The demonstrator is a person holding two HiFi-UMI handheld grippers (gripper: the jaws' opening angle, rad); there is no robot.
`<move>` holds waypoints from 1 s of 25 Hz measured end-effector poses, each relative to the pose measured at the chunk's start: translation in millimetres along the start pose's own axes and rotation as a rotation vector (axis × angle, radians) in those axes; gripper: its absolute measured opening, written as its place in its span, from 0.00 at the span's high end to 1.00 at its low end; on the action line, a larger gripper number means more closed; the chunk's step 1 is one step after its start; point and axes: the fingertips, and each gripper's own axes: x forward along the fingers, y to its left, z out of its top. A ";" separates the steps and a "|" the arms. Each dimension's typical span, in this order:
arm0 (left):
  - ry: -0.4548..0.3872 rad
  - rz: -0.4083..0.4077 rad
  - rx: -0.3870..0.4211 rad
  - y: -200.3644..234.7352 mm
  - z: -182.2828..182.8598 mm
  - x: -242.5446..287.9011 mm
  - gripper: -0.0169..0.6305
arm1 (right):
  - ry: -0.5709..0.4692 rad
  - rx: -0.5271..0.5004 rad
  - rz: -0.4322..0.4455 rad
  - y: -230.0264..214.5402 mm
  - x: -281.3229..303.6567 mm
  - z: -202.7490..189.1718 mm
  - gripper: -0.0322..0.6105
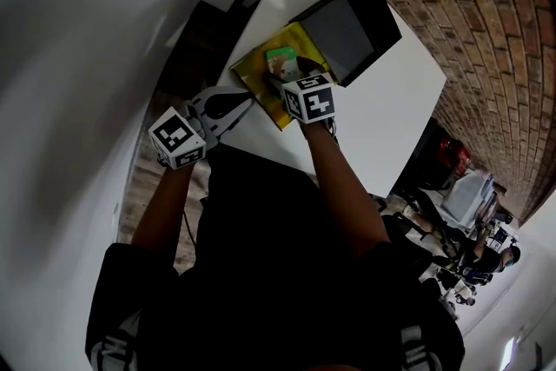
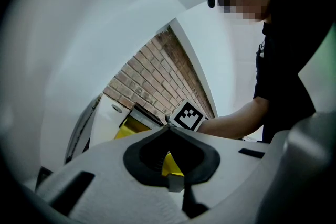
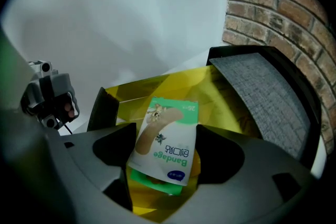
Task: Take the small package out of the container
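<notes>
Reaching steeply down into the open black box with shiny yellow lining, the right gripper stands wide open around the small white-and-green bandage package, which lies inside, apparently unclamped. Gripping and lifting remain. The left gripper is closed, empty.

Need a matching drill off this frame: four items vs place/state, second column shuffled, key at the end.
1. white-and-green bandage package
2. yellow-lined open container
3. black lid with grey lining
4. right gripper

A. jaws apart, one either side of the package
B. sits on the white table
C. lies inside the container
D. swung open at the container's side

Pairs: 1-C, 2-B, 3-D, 4-A
</notes>
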 end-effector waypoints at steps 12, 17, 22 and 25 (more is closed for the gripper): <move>-0.009 0.010 0.012 -7.3 1.9 -1.2 0.95 | -0.028 -0.030 0.016 2.3 -7.6 8.9 0.46; -0.012 0.028 0.017 -7.1 1.3 -7.7 0.95 | -0.057 -0.036 0.021 6.5 -13.0 13.4 0.46; -0.020 0.032 0.036 -8.4 1.5 -9.1 0.95 | -0.113 -0.051 0.038 12.2 -22.5 24.8 0.46; -0.018 0.037 0.046 -11.2 2.5 -8.0 0.95 | -0.149 -0.061 0.044 12.4 -28.7 29.7 0.46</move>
